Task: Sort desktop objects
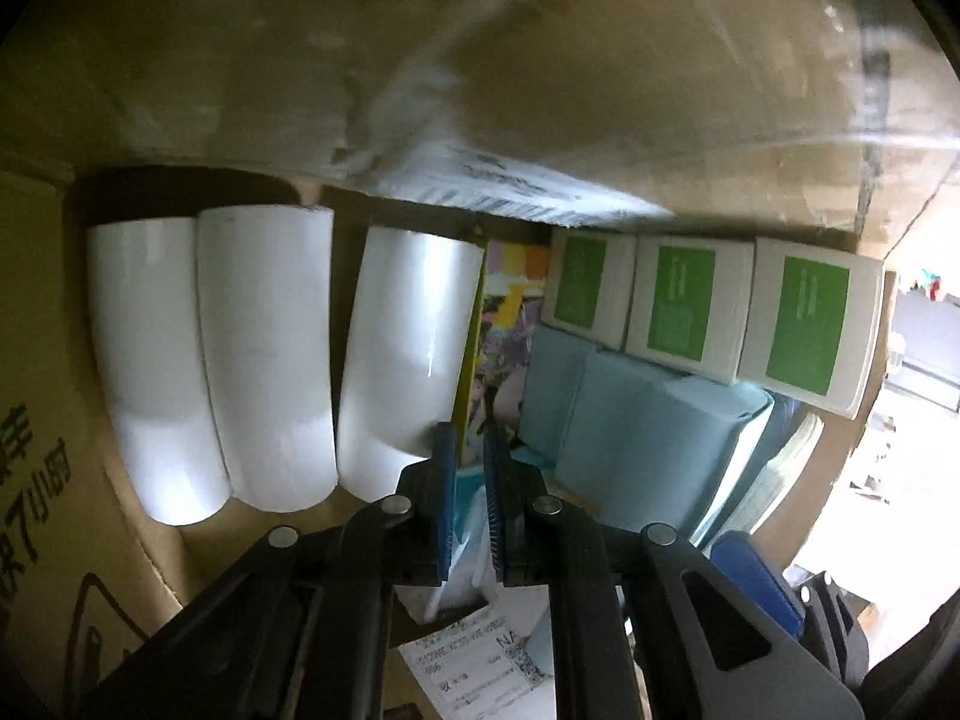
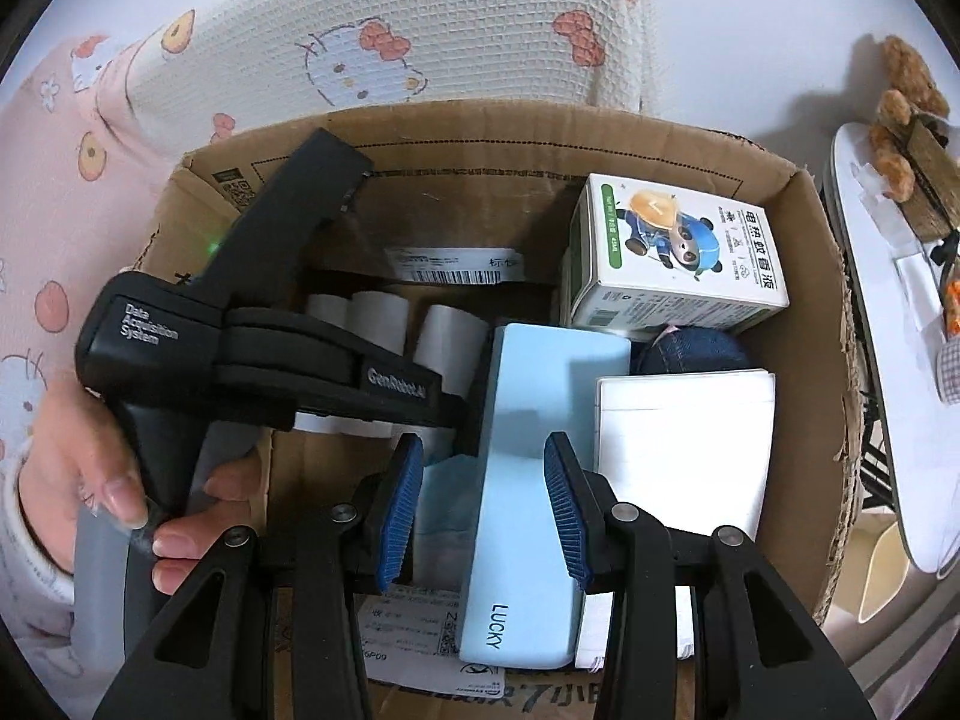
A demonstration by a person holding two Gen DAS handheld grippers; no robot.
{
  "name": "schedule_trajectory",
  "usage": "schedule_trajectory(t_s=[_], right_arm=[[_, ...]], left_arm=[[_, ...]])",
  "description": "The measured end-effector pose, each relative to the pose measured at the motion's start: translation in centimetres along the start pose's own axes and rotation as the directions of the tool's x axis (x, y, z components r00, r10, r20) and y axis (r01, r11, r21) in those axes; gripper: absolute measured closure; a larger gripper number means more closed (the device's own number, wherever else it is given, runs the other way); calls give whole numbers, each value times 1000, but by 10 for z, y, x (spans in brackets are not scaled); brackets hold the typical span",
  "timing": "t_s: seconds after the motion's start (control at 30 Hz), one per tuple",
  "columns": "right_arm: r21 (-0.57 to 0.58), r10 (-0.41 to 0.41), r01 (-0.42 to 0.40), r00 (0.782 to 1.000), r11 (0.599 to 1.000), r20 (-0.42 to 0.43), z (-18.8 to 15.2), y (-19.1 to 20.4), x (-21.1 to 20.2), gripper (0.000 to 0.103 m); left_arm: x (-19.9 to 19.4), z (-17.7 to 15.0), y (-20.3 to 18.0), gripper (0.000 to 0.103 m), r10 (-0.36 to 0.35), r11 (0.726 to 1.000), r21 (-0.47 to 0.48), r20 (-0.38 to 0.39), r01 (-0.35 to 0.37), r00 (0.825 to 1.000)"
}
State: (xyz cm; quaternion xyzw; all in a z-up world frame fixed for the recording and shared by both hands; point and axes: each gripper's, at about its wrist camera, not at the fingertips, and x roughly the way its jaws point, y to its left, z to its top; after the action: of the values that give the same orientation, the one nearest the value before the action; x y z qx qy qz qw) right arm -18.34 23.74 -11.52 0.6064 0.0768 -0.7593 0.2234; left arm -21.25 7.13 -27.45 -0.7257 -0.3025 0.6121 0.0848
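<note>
Blue-padded, our left gripper (image 1: 469,456) has its jaws nearly together on the edge of a thin, colourful printed card (image 1: 501,330), beside three white paper rolls (image 1: 270,354) inside the brown cardboard box (image 2: 804,276). Our right gripper (image 2: 480,510) stands parted around a pale blue "LUCKY" case (image 2: 534,456), not pressing it.

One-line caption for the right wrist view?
Right claw straddles a light blue LUCKY box inside a cardboard carton.
</note>
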Motion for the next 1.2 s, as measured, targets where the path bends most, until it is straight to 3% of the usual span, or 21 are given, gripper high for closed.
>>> schedule_trajectory(t_s=[0.17, 0.3, 0.47, 0.6, 0.67, 0.7, 0.8, 0.9, 0.93, 1.03, 1.07, 1.13, 1.2], right_arm=[[-6, -15, 15, 1000, 1000, -11, -3, 1, -1, 65], [-21, -47, 46, 999, 999, -10, -3, 1, 0, 65], [-19, -58, 58, 998, 998, -8, -4, -2, -3, 65], [-27, -53, 53, 999, 998, -11, -4, 1, 3, 65], [-31, -55, 55, 998, 998, -12, -1, 3, 9, 65], [-33, -54, 54, 998, 998, -10, -1, 3, 8, 65], [-31, -48, 48, 999, 998, -5, -1, 2, 4, 65], [-24, -49, 49, 999, 999, 0, -4, 3, -4, 65], [-25, -50, 50, 999, 998, 1, -4, 3, -5, 65], [-29, -51, 51, 999, 998, 2, -4, 6, -6, 65], [-32, -49, 49, 999, 998, 2, -4, 7, -7, 65], [-37, -46, 46, 999, 998, 1, -4, 11, -8, 65], [-42, -44, 44, 999, 998, 2, -1, 15, -9, 65]], left_arm=[[-10, -5, -4, 93, 40, 999, -9, 104, -39, 994], [-12, -7, -7, 93, 68, 998, -8, 98, -67, 993], [-15, -17, -14, 93, 176, 984, -17, 122, -176, 977], [-21, -26, -22, 93, 176, 984, 0, 123, -177, 977], [-31, -33, -30, 88, 182, 982, 25, 157, -188, 971], [-36, -36, -34, 82, 184, 981, 31, 176, -192, 967], [-57, -49, -45, 62, 167, 981, 52, 256, -186, 952], [-84, -52, -51, 58, 161, 977, 77, 337, -197, 928], [-92, -67, -42, 58, 150, 977, 87, 363, -194, 920], [-122, -44, -41, 58, 121, 972, 135, 421, -194, 899], [-126, -55, -45, 58, 108, 968, 158, 446, -197, 889], [-138, -70, -48, 62, 80, 953, 214, 507, -215, 858], [-157, -70, -49, 86, 62, 938, 252, 552, -237, 832]])
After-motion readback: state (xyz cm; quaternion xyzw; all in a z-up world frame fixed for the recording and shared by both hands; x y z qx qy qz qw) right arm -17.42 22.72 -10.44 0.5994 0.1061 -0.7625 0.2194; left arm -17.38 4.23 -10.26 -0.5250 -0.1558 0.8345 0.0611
